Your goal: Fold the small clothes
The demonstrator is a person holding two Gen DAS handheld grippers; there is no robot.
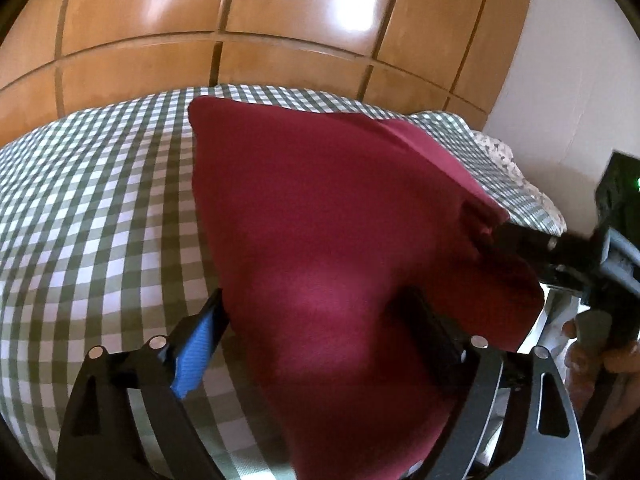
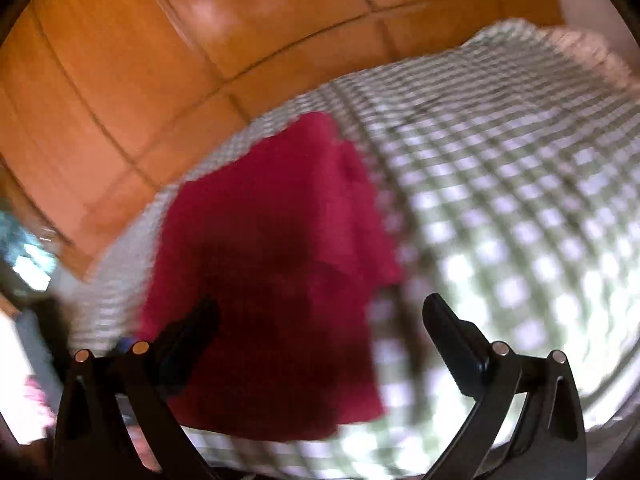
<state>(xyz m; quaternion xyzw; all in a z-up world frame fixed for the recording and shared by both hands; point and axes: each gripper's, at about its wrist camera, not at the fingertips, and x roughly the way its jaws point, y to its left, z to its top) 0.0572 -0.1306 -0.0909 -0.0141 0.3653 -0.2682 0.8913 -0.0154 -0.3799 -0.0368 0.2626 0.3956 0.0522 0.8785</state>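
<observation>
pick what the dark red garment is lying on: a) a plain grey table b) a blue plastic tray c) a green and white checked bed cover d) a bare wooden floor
c, since the dark red garment is spread over the green and white checked bed cover, with wooden wardrobe doors standing behind the bed rather than under the cloth.

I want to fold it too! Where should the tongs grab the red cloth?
Take the red cloth by its near edge, probably close to a corner, coming in low from the near side. It lies mostly flat on the checked bedspread, so only a thin edge gives something to pinch.
</observation>
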